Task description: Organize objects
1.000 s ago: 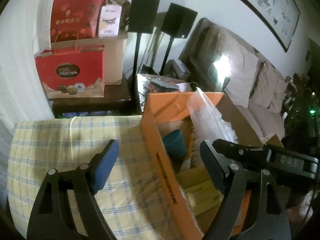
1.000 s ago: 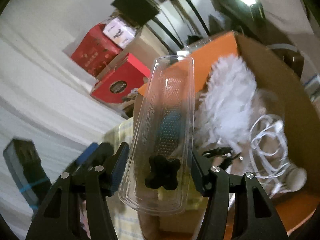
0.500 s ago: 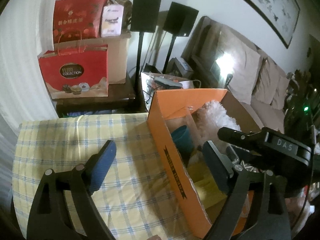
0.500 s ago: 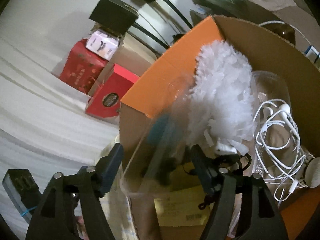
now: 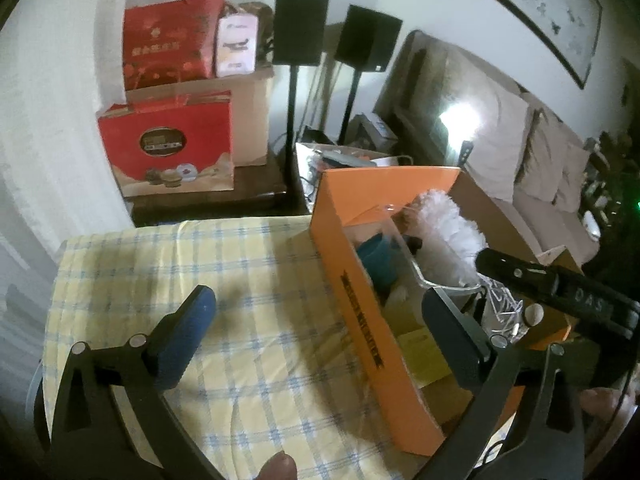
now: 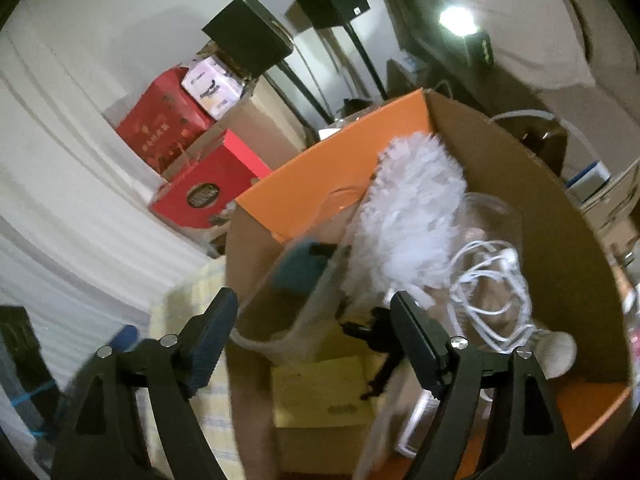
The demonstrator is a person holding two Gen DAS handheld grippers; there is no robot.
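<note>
An orange cardboard box (image 5: 360, 292) stands on a yellow checked tablecloth (image 5: 224, 288). Inside it lie a clear plastic case (image 6: 304, 312), a white fluffy duster (image 6: 412, 220), a teal cup (image 6: 296, 268), white earphones (image 6: 492, 280) and a yellow packet (image 6: 320, 396). My right gripper (image 6: 316, 328) is open above the box's near-left corner, with the clear case lying loose between its jaws. My left gripper (image 5: 320, 320) is open and empty over the cloth and the box's left wall. The right gripper also shows in the left wrist view (image 5: 552, 284).
Red gift boxes (image 5: 168, 148) and a brown carton (image 5: 248, 120) sit on a dark side table behind the cloth. Two black speakers on stands (image 5: 300, 28) stand at the wall. A sofa with cushions (image 5: 520, 152) is at the right.
My right gripper opened and let go of the clear plastic case, which dropped into the orange box. The left gripper drew back slightly.
</note>
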